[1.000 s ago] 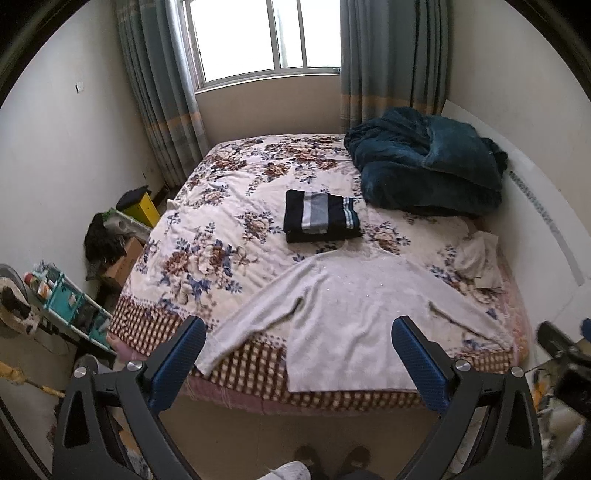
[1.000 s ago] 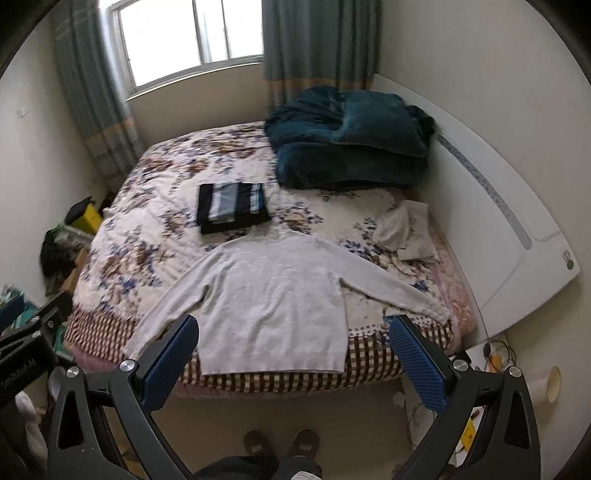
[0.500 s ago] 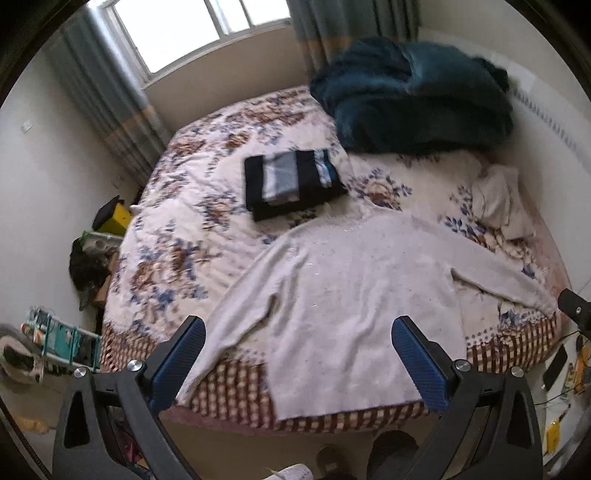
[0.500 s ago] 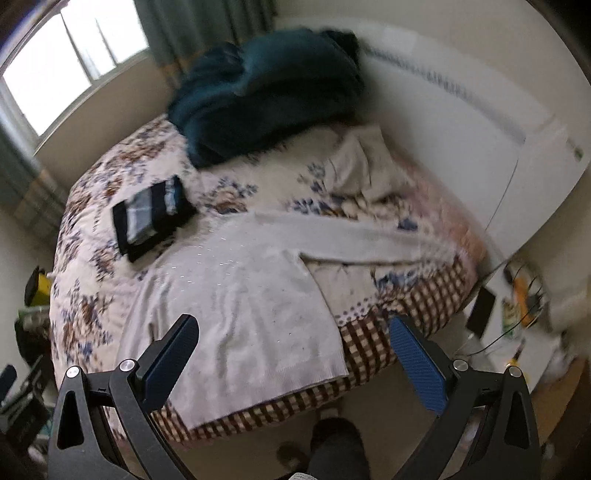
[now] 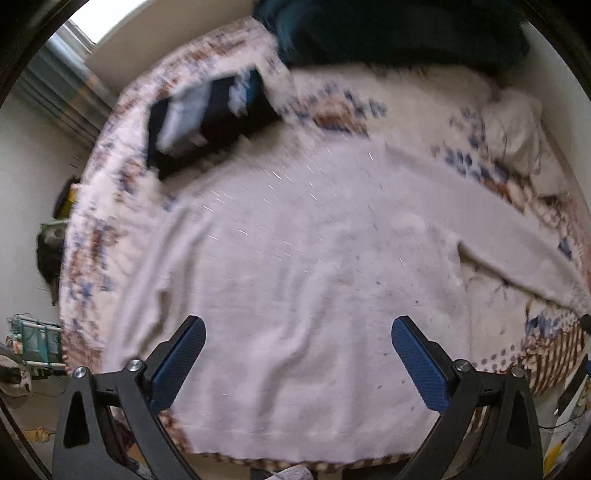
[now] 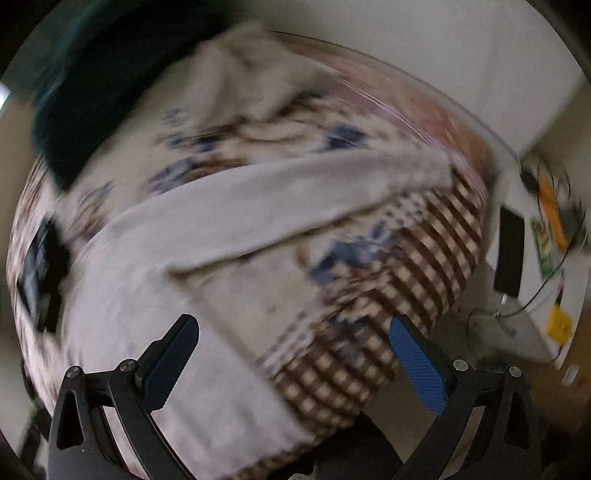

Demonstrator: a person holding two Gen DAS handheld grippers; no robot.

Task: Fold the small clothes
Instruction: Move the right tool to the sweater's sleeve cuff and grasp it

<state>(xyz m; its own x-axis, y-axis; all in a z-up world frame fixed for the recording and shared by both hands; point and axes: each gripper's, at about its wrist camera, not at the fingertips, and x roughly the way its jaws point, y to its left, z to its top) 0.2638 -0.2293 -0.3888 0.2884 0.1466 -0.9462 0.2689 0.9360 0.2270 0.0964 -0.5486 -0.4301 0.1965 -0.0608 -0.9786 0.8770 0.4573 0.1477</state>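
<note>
1. The left gripper [image 5: 297, 352] hangs above the body of the pale sweater [image 5: 306, 280], its blue-padded fingers [image 5: 177, 363] spread wide apart with nothing between them.
2. The sweater lies flat, face up on the floral bedspread [image 5: 402, 96], its hem at 6 o'clock draping over the checked border of the bed edge; one sleeve runs out toward 3 o'clock, the other down toward 8 o'clock.
3. A folded dark striped garment [image 5: 210, 118] sits on the bedspread at 11 o'clock, just beyond the sweater's neckline.
4. A dark teal blanket [image 5: 399, 33] is heaped at 12 o'clock, and a crumpled cream cloth [image 5: 517, 136] lies at 2 o'clock near the bed's far side.
5. The right gripper [image 6: 293, 354] hovers over the near corner of the bed, its fingers [image 6: 415, 369] likewise parted and empty.
6. In that blurred view the sweater's sleeve [image 6: 280, 199] stretches across the middle from 9 toward 2 o'clock, its cuff resting near the checked border [image 6: 417, 258].
7. On the floor at 3 o'clock lie a dark phone-like slab [image 6: 509, 254] and cables.
</note>
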